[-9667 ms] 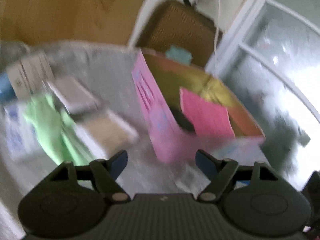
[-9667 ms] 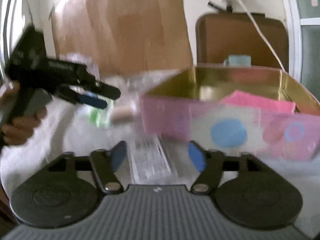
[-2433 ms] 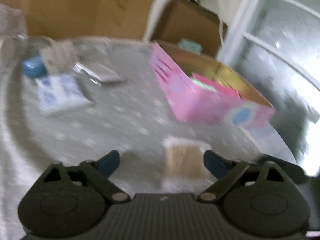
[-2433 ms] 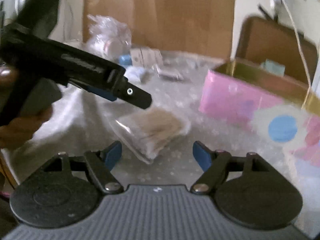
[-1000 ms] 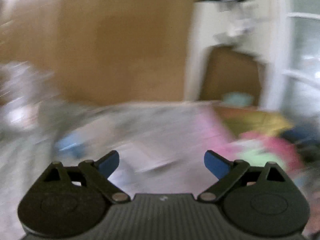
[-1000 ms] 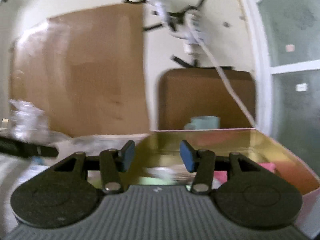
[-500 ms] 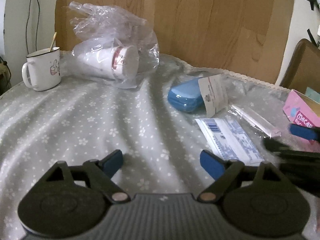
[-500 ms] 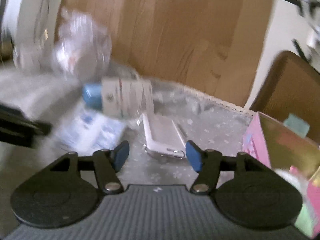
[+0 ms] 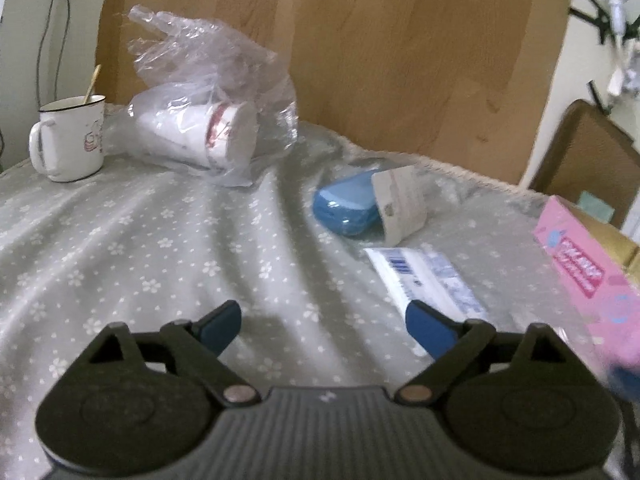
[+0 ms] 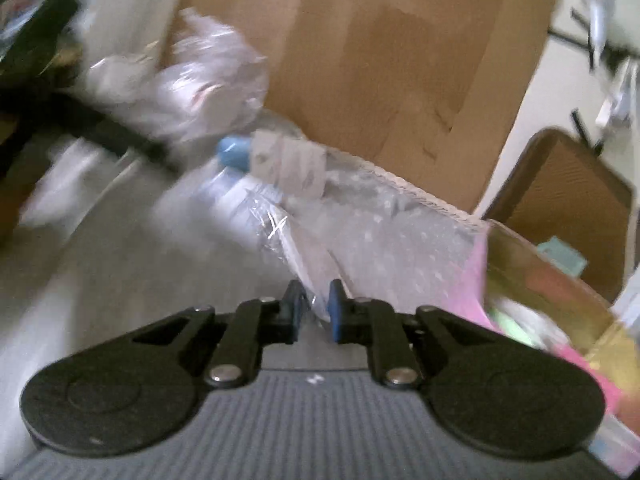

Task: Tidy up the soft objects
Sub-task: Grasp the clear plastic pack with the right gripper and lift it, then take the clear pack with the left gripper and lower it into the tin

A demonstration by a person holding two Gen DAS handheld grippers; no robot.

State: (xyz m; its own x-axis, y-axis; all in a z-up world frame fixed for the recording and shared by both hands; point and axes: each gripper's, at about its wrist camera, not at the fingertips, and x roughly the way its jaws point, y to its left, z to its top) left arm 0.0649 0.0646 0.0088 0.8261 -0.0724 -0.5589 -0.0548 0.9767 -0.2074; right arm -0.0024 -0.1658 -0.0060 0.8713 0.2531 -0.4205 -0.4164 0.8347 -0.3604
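Clear plastic packet [image 10: 298, 240] newly pinched in right gripper [image 10: 312, 312] fingers — left gripper [image 9: 324, 320] fingers wide, empty

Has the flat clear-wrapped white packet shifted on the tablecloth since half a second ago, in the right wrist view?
Yes. The flat clear-wrapped white packet then lay ahead of the open right gripper, beside the pink box; now the closing jaws pinch its near end.

The cloth [image 9: 168, 248] on the bench was grey-green, dotted with small white flowers. A blue case [image 9: 346, 204] lay beside a white packet [image 9: 428, 280] printed in blue. The box [image 9: 588, 268] was pink outside, gold inside. The mug [image 9: 68, 138] was white with a dark rim. Both claws had blue fingertips [image 9: 430, 330] on black arms.
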